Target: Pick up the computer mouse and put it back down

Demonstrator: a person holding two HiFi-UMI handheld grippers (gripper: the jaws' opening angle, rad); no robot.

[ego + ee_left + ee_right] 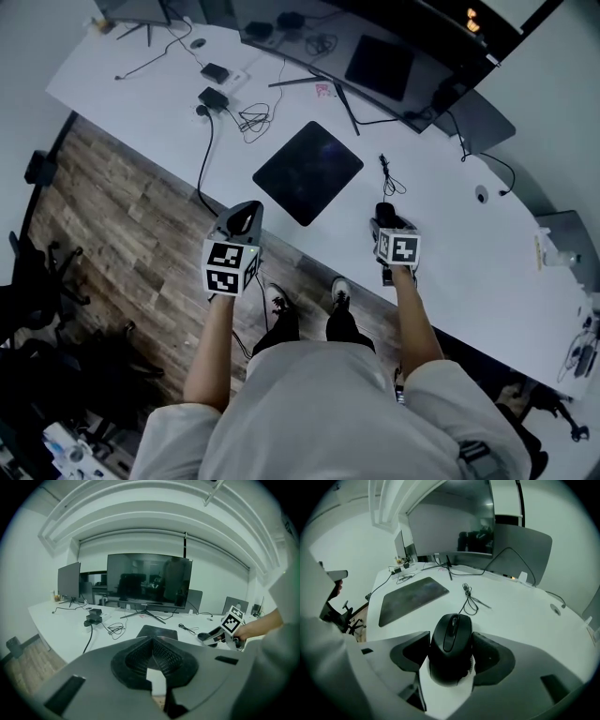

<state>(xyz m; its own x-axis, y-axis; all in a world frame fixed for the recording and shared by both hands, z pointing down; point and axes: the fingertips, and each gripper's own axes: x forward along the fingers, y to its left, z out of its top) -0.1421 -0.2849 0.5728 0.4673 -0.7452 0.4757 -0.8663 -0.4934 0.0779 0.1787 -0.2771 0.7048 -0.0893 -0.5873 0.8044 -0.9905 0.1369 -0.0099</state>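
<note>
A black computer mouse [451,639] lies on the white desk [520,616], right of a dark mouse pad [307,172]. My right gripper [451,654] points steeply down over it, and both pads sit against the mouse's sides. In the head view the mouse [384,212] is mostly hidden under that gripper [386,223]. My left gripper [247,214] hovers at the desk's near edge, left of the pad, with its jaws together and nothing in them. From the left gripper view [152,641], the right gripper [216,636] shows far right with the mouse [204,636] at its tip.
A wide monitor [375,56] stands at the back of the desk. Loose cables [251,119] and a power adapter [212,97] lie at the left, and a short coiled cable [390,178] just behind the mouse. Wooden floor [122,234] and chairs [37,281] are at the left.
</note>
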